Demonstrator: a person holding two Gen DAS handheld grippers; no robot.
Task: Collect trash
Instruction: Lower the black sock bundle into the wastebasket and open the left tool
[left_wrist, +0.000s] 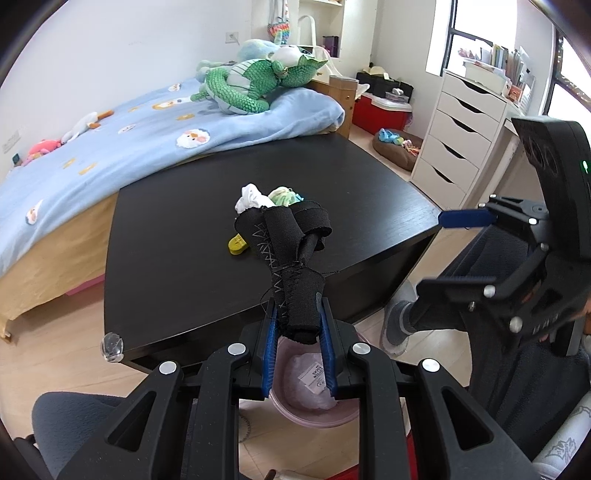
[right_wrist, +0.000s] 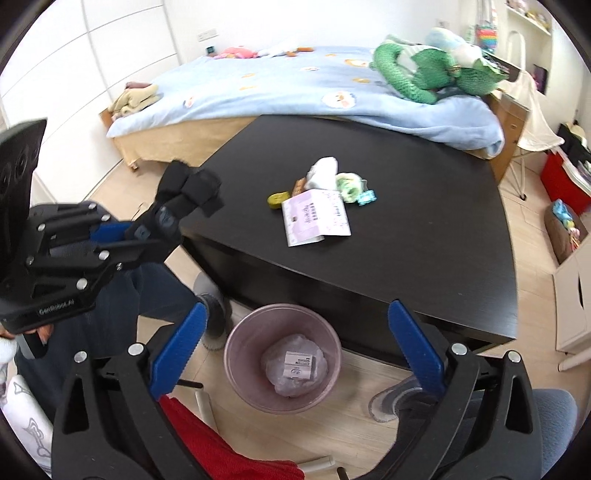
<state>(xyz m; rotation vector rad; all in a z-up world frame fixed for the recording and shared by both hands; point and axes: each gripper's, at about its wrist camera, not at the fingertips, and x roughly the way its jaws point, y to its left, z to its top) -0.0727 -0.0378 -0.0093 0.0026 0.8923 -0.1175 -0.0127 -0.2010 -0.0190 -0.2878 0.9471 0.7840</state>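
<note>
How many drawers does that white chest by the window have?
5, stacked one above another down the front of the white chest, beside the window at the right of the left wrist view. Lower ones may be hidden.

black table (right_wrist: 369, 258), pink bin (right_wrist: 236, 354), blue blanket (right_wrist: 295, 85)

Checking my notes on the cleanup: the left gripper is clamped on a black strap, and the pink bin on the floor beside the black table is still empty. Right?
Not quite. The pink bin is not empty: the right wrist view shows a crumpled clear bag with a label inside. The rest holds: the left gripper is clamped on the black strap, and the bin is beside the black table.
</note>
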